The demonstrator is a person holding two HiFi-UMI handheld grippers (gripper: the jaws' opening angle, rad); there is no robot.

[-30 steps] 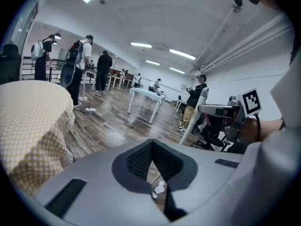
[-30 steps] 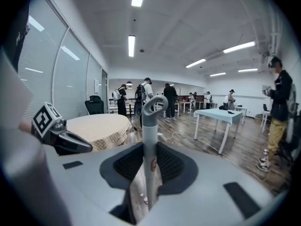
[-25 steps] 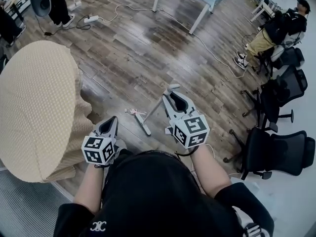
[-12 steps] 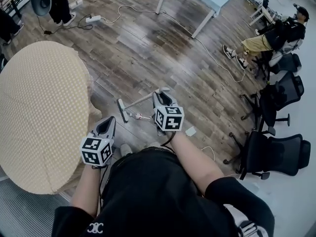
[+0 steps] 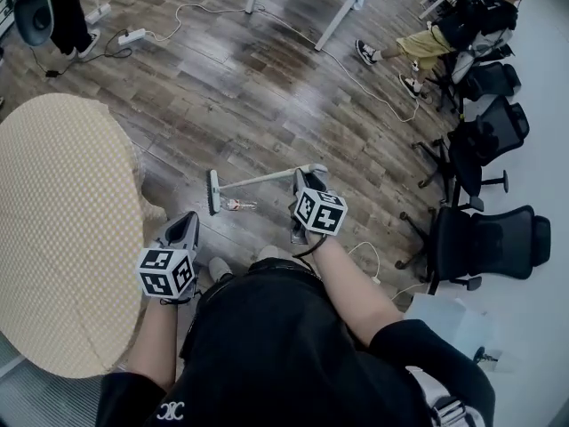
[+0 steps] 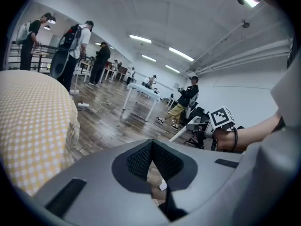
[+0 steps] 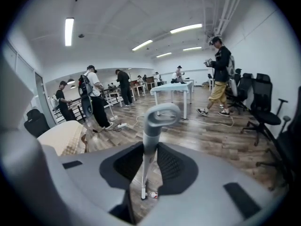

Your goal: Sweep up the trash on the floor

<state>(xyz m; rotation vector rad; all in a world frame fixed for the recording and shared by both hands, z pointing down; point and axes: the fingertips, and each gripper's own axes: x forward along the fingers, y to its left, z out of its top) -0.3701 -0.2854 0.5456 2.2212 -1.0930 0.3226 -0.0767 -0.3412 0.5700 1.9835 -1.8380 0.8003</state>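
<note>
The trash point(image 5: 238, 205), a small pinkish scrap, lies on the wooden floor point(image 5: 267, 87) just beside the broom head point(image 5: 213, 192), on the side nearer the person. It sits between the two grippers in the head view, to the left of the right gripper and ahead of the left one. In the right gripper view it shows low between the jaws, next to the far end of the broom.

The broom point(image 7: 149, 140) lies at a low angle. Its pale handle point(image 5: 262, 179) runs from the head up to the right gripper point(image 5: 307, 178). That gripper's jaws are closed on the handle just below its looped top end point(image 7: 160, 114).

The left gripper point(image 5: 189, 221) is held low near the person's body, well apart from the broom. Its jaws meet at the tips and hold nothing.

A round table with a yellow checked cloth point(image 5: 62, 229) stands at the person's left. Black office chairs point(image 5: 484, 243) line the right side. A cable point(image 5: 356, 69) crosses the floor beyond the broom.
</note>
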